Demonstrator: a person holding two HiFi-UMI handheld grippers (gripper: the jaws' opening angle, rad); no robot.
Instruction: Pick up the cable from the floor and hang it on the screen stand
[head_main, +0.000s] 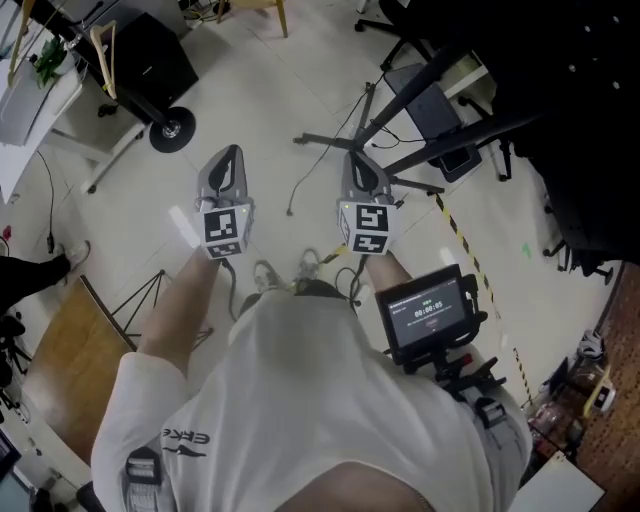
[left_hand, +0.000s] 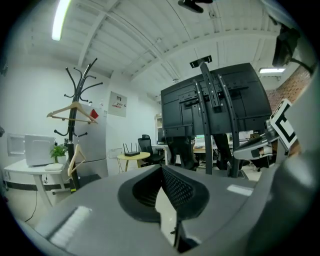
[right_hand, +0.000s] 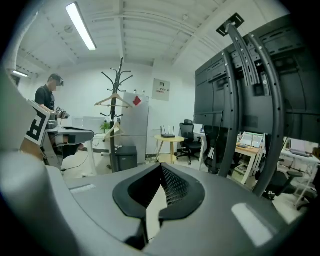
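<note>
At the far left of the left gripper view stands a coat rack (left_hand: 74, 135) hung with wooden hangers. In the head view the left gripper (head_main: 229, 152) is held out over the pale floor (head_main: 270, 90), and its own view shows the jaws pressed together with nothing between them. Between the two grippers, ahead of the person's shoes (head_main: 265, 273), the thin dark cable (head_main: 302, 186) lies on the floor. One loose end is near the middle, and the rest runs up toward the legs of the screen stand (head_main: 405, 160). The right gripper (head_main: 357, 158) hovers just right of the cable, its jaws also closed and holding nothing. Neither gripper touches the cable. The black stand spreads its legs on the floor at right, with the dark screen (head_main: 580, 90) beyond.
</note>
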